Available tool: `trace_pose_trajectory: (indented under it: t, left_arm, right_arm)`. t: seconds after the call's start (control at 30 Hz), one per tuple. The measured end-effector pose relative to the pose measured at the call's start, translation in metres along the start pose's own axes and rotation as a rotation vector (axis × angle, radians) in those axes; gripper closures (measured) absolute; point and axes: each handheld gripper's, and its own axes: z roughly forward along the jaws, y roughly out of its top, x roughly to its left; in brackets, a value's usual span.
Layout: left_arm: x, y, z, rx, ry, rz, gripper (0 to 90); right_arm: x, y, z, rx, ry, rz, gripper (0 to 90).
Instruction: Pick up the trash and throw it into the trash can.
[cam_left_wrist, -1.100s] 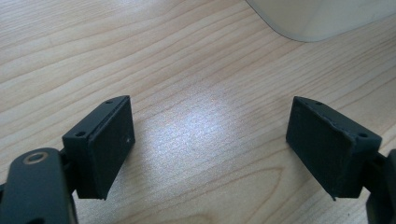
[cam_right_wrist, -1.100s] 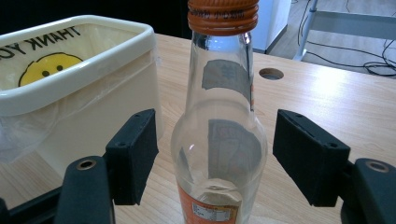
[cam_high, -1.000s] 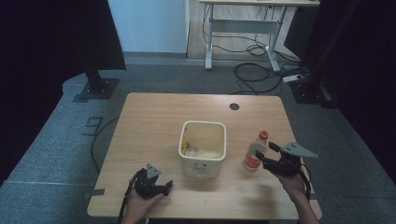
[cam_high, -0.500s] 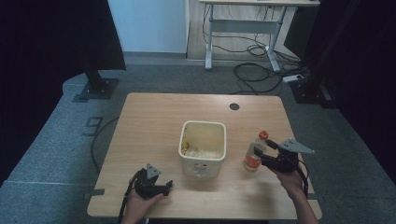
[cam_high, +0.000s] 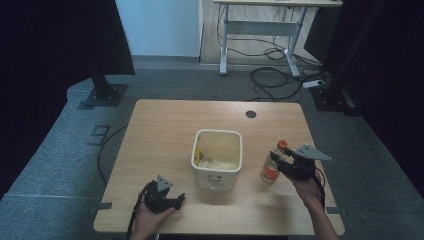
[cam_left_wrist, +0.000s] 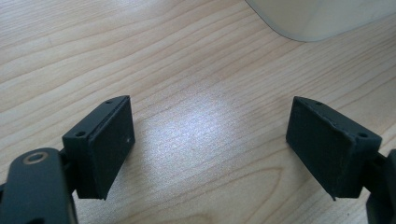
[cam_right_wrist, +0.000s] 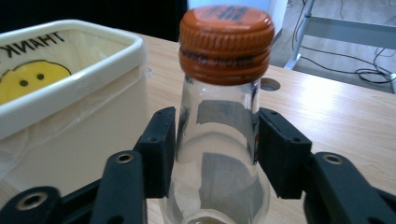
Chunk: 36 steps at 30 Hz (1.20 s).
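Black jaws of the right gripper (cam_right_wrist: 215, 149) are just closing onto the clear, orange-capped bottle (cam_right_wrist: 219, 116) standing right of the cream tub (cam_high: 217, 157); the left gripper (cam_high: 167, 197) is idling, jaws wide and empty, near the surface's (cam_high: 165, 125) front edge.

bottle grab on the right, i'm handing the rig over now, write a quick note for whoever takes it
Right tongs: jaws have just been closing and now clamp the neck of the clear, orange-capped bottle, upright on the table right of the cream bin.
Left tongs: open, empty, low over the table's near left.
Done: bottle gripped.
Left: lifting it; probably into the bin.
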Motion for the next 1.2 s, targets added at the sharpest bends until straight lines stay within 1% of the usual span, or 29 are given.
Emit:
trace_pose_trajectory:
  t: [0.07,0.1,0.23,0.43,0.47,0.63,0.73,0.9,1.2]
  left_arm:
    - [0.0,0.0,0.0,0.0,-0.001,0.0,15.3]
    - [0.0,0.0,0.0,0.0,-0.001,0.0,15.3]
    - [0.0,0.0,0.0,0.0,-0.002,0.001,15.3]
    - [0.0,0.0,0.0,0.0,-0.002,0.002,15.3]
    - [0.0,0.0,0.0,0.0,-0.002,0.002,15.3]
    - [0.0,0.0,0.0,0.0,-0.002,0.002,15.2]
    - [0.0,0.0,0.0,0.0,-0.003,0.003,15.1]
    - [0.0,0.0,0.0,0.001,-0.004,0.003,15.0]
    - [0.0,0.0,0.0,0.0,-0.005,0.001,15.0]
  right_arm:
    - [0.0,0.0,0.0,0.002,0.001,-0.006,50.9]
    - [0.0,0.001,0.0,0.004,0.001,-0.018,51.4]
    - [-0.001,0.003,0.0,0.022,0.01,-0.026,51.8]
    - [0.0,0.004,-0.001,0.025,0.01,-0.034,52.1]
    - [0.001,0.004,-0.002,0.022,0.009,-0.045,52.2]
    - [0.002,0.004,-0.002,0.024,0.007,-0.057,52.3]
    - [0.002,0.005,-0.003,0.022,0.001,-0.066,52.4]
    - [0.001,0.008,-0.006,0.015,0.011,-0.059,52.5]
    - [0.008,0.022,-0.017,-0.014,0.027,-0.076,52.5]
